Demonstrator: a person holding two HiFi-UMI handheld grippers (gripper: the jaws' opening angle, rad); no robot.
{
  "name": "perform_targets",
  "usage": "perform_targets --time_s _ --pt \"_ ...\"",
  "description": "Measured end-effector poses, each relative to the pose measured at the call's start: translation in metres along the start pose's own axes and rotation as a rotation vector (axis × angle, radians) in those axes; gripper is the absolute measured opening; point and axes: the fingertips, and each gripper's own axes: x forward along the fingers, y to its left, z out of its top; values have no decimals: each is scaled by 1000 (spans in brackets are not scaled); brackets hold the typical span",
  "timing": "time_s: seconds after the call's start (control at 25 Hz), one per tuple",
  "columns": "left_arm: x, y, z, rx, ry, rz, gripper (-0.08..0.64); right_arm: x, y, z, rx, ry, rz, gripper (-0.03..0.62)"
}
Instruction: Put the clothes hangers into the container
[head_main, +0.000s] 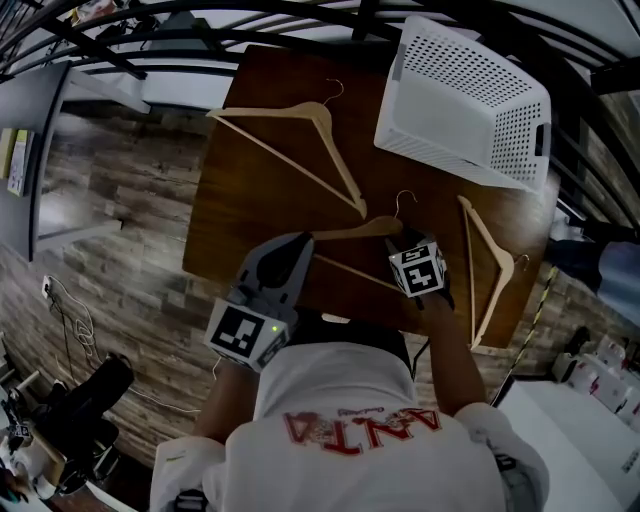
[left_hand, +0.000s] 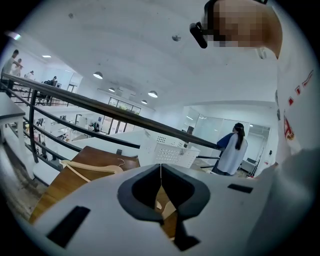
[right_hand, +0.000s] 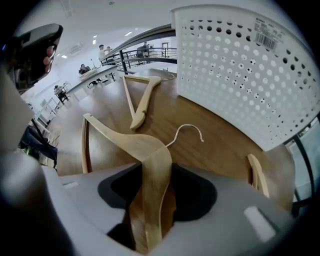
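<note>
Clamping the right arm of the middle hanger, which lay crosswise on the table, the right gripper stood nearer the basket, beyond and rightward, than the left gripper, jaws together and empty.

Wood-plank floor, black railing, white ceiling, round lights

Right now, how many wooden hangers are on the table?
3. The far hanger lies at the back left of the table, the middle hanger sits between the right gripper's jaws, and the right hanger lies along the right edge. More could hide inside the white basket.
</note>
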Motion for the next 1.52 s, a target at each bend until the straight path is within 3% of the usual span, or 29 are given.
perform_targets --time_s 0.2,0.44,0.88,1.2,1.52 --pt "-4 -10 10 8 -37 -43 11 -23 -2 3 33 -110 -56 182" --pt "-9 -18 20 31 -53 -44 11 -74 -12 15 18 -248 -139 181" --pt "-10 -61 70 111 -146 -144 11 -198 -69 52 109 -519 -360 183" --pt "2 -75 86 113 -191 -176 11 -268 -117 66 151 -620 -479 181" --pt "9 -87 90 120 -202 -202 11 -333 -174 94 93 -671 -617 181"
